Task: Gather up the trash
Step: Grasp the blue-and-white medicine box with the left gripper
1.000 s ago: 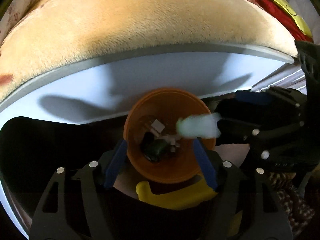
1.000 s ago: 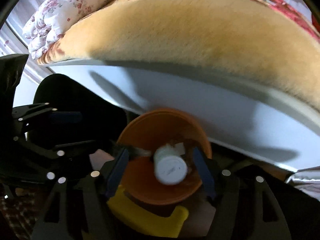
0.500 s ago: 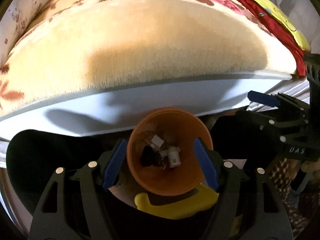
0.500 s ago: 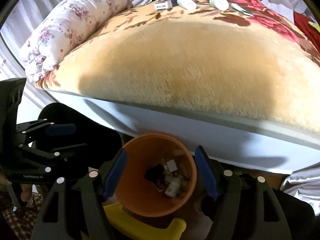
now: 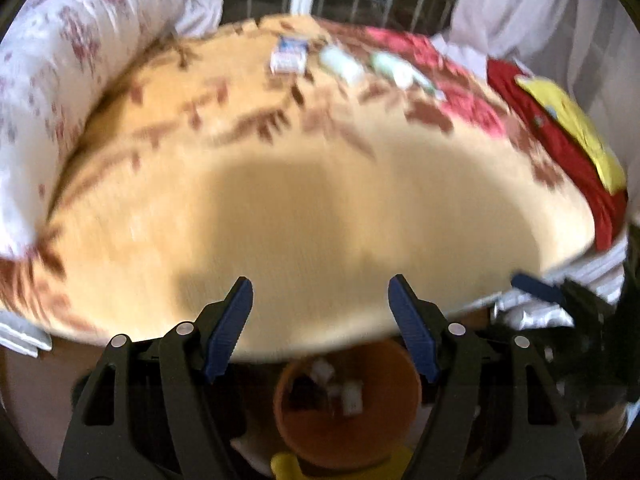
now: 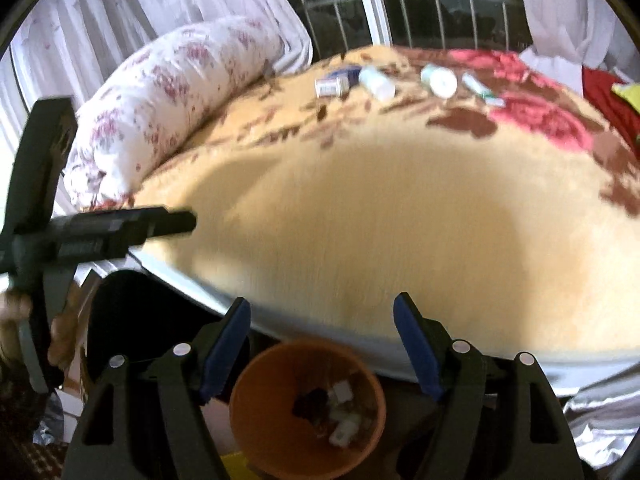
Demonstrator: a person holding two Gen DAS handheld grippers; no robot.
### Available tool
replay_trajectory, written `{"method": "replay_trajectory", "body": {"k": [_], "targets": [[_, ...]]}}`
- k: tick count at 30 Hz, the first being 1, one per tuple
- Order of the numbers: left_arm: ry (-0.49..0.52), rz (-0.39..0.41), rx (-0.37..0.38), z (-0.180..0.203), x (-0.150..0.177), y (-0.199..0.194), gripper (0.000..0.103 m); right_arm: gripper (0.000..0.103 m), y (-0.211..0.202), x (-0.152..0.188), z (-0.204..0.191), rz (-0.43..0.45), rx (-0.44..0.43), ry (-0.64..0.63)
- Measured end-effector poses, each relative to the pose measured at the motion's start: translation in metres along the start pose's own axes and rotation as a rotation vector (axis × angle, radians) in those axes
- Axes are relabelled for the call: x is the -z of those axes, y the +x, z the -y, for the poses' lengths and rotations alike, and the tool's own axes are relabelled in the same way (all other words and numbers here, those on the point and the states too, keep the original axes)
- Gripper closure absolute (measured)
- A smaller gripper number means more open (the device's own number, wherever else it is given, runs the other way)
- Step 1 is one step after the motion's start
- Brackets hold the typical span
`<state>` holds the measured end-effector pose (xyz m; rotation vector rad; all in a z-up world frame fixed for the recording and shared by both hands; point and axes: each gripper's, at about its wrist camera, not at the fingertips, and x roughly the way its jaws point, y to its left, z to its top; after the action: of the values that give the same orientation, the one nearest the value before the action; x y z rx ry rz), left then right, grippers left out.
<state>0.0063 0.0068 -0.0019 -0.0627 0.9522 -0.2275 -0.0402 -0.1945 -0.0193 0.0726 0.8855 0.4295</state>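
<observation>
An orange bin (image 5: 348,436) (image 6: 280,432) holding white and dark scraps stands on the floor below the bed edge. My left gripper (image 5: 320,292) and right gripper (image 6: 322,312) are both open and empty, above the bin, facing the bed. Far across the tan blanket lie a small blue-and-white box (image 6: 332,84) (image 5: 288,54), a white bottle (image 6: 376,82) (image 5: 340,64), a white round-capped bottle (image 6: 440,80) (image 5: 394,68) and a small tube (image 6: 480,90).
A floral bolster pillow (image 6: 168,96) lies along the bed's left side. Red and yellow cloth (image 5: 560,132) lies at the right. A window with bars and white curtains (image 6: 420,4) is behind the bed. The left gripper's body (image 6: 80,232) shows at the left of the right wrist view.
A white bottle left my right gripper and dropped into the orange bin. Both grippers then rose and tilted up from the bin toward the bed top.
</observation>
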Motion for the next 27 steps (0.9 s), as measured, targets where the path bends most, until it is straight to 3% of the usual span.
{"method": "replay_trajectory", "body": {"k": [4,8,15,24,27], "targets": [[-0.023,0.096,-0.045,-0.009,-0.050,0.005,0.025,0.029,-0.004,-0.023,0.003,0.058,0.010,-0.023],[-0.025,0.135,-0.096,-0.014,-0.101,0.032,0.018,0.026,-0.004,-0.039,0.008,0.099,0.019,-0.033],[-0.024,0.092,-0.132,-0.027,-0.184,0.112,0.017,0.021,0.006,-0.052,0.023,0.149,0.034,-0.024],[0.068,0.077,-0.242,-0.029,-0.238,0.181,0.017,0.021,0.020,-0.061,0.048,0.130,0.037,0.010],[0.062,0.063,-0.243,-0.034,-0.249,0.198,0.017,0.021,0.019,-0.064,0.052,0.131,0.035,0.016]]}}
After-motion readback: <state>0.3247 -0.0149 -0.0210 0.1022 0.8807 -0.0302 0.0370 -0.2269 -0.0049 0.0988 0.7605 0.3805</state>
